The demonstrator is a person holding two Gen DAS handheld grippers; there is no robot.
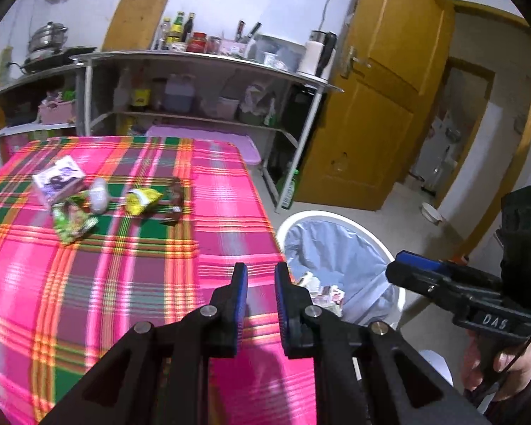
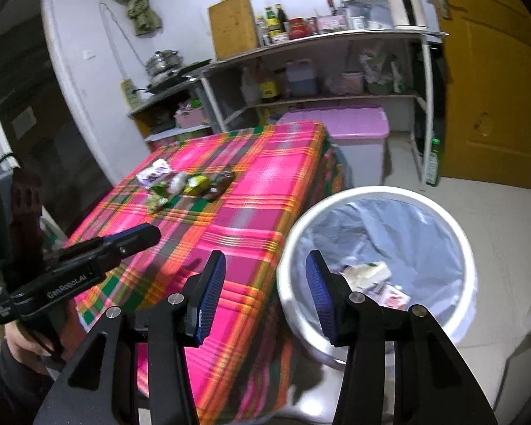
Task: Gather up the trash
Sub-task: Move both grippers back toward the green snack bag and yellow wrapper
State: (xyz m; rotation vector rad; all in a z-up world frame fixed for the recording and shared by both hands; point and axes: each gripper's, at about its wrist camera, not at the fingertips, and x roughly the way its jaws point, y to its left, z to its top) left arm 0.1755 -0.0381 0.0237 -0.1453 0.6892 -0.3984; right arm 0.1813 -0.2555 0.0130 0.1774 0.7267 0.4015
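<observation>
1. Left gripper (image 1: 261, 276): black angular linkage arms, silver round pivot screws, ribbed blue finger pads (image 1: 243, 283).
2. Right gripper (image 2: 265, 269): matching black frame, blue pads, white "DAS" marking, thin black cable.
3. Bare-skinned hand (image 1: 506, 364), dark sleeve.

A left gripper (image 1: 261, 276) hangs over the near right part of a pink plaid tablecloth (image 1: 106, 283), its blue-padded jaws slightly parted and empty. Toward the far left corner lie a white box (image 1: 58, 181), green wrapper (image 1: 72, 221), yellow packet (image 1: 141, 200) and brown wrapper (image 1: 175, 198). Off the right edge stands a lined white bin (image 1: 336, 219), litter inside, beside the right gripper (image 1: 400, 265).
</observation>
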